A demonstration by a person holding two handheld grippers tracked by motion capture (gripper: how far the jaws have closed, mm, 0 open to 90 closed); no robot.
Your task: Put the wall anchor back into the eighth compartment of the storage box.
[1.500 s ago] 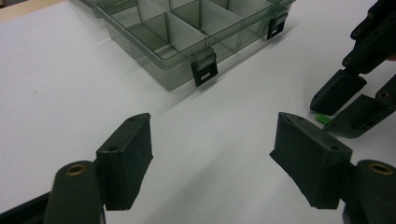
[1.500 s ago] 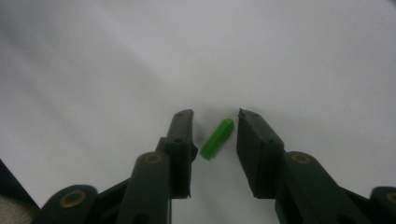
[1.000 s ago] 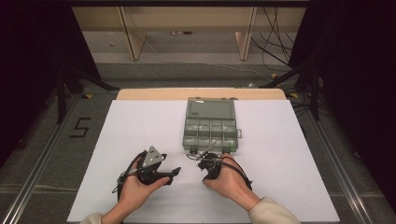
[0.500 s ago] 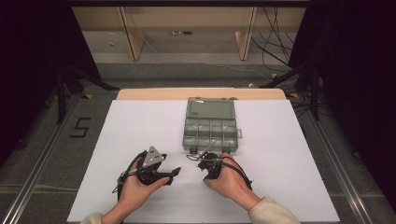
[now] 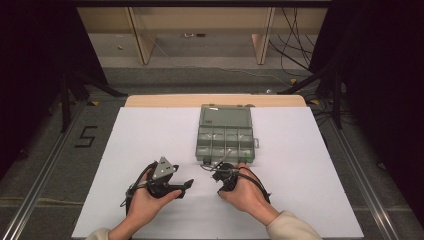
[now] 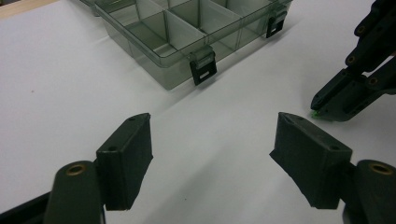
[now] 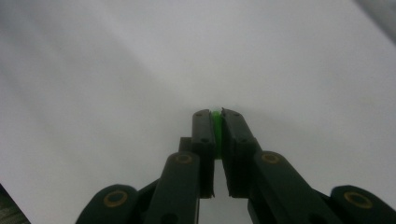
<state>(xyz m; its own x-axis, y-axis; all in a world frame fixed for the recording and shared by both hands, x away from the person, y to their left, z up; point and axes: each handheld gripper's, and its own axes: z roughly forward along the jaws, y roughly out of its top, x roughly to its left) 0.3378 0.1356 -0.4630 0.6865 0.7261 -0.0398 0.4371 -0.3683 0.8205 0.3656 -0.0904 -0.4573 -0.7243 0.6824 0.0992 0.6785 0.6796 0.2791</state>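
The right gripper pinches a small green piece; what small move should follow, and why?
Probably lift the right gripper off the white table toward the open compartment box: the small green piece sits clamped at its tips, low over the surface, and the box lies just ahead.

Right gripper [image 7: 216, 122] is pinching its jaws, which have just been closing, on a small green piece [image 7: 216, 120]; left gripper [image 6: 212, 154] beside it is gaping wide.

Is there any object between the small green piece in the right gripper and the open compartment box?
Nothing visible. The right gripper is shut on the green piece, and bare white table lies between it and the box. The open left gripper stands aside.
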